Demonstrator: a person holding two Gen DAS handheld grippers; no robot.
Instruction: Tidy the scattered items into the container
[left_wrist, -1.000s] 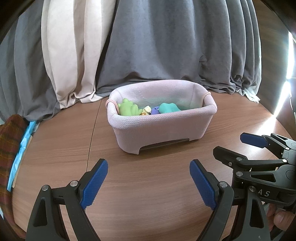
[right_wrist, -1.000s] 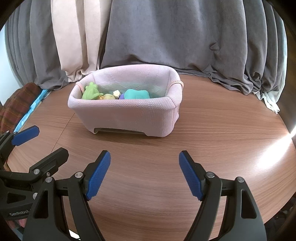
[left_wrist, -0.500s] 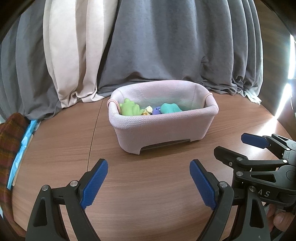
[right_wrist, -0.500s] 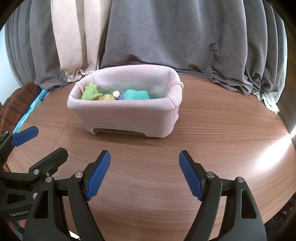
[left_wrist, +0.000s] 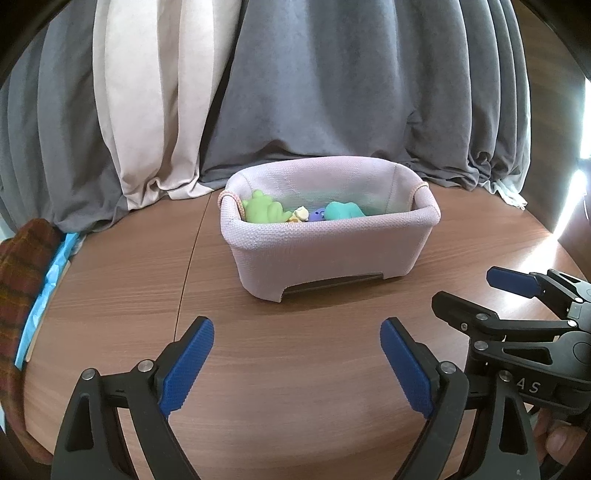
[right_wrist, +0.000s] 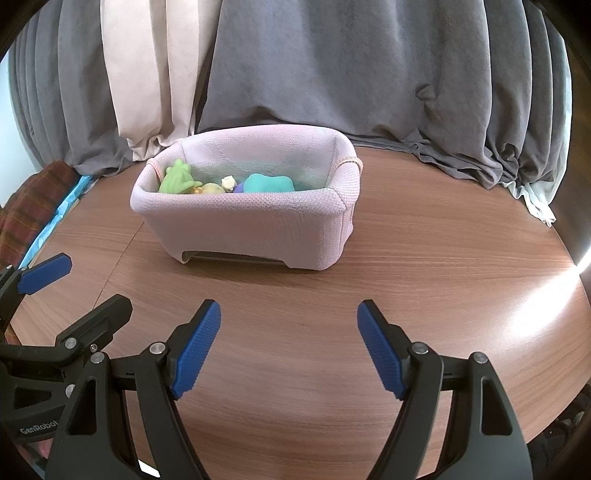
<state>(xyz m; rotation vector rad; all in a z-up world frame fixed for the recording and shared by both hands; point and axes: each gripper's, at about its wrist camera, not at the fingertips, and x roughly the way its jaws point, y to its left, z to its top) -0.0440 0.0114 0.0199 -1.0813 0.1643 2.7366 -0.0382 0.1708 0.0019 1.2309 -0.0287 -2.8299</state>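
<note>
A pink fabric basket (left_wrist: 332, 251) (right_wrist: 258, 225) stands upright on the round wooden table (left_wrist: 295, 369). Inside it lie a green frog toy (left_wrist: 262, 210) (right_wrist: 179, 179), a teal toy (left_wrist: 343, 210) (right_wrist: 267, 183), a small purple one (left_wrist: 317, 215) and a yellowish one (right_wrist: 212, 189). My left gripper (left_wrist: 296, 328) (right_wrist: 92, 282) hovers over bare wood in front of the basket; its jaws are opening with nothing between them. Beside it, my right gripper (right_wrist: 288, 308) (left_wrist: 467, 288) is open and holds nothing. No loose item shows on the tabletop.
Grey curtains (left_wrist: 351, 92) and a beige curtain (left_wrist: 155, 110) hang to the table's far edge, just behind the basket. A plaid cloth (left_wrist: 22, 266) and a blue strip (left_wrist: 48, 280) lie along the left rim. Sunlight glares on the right side (right_wrist: 546, 295).
</note>
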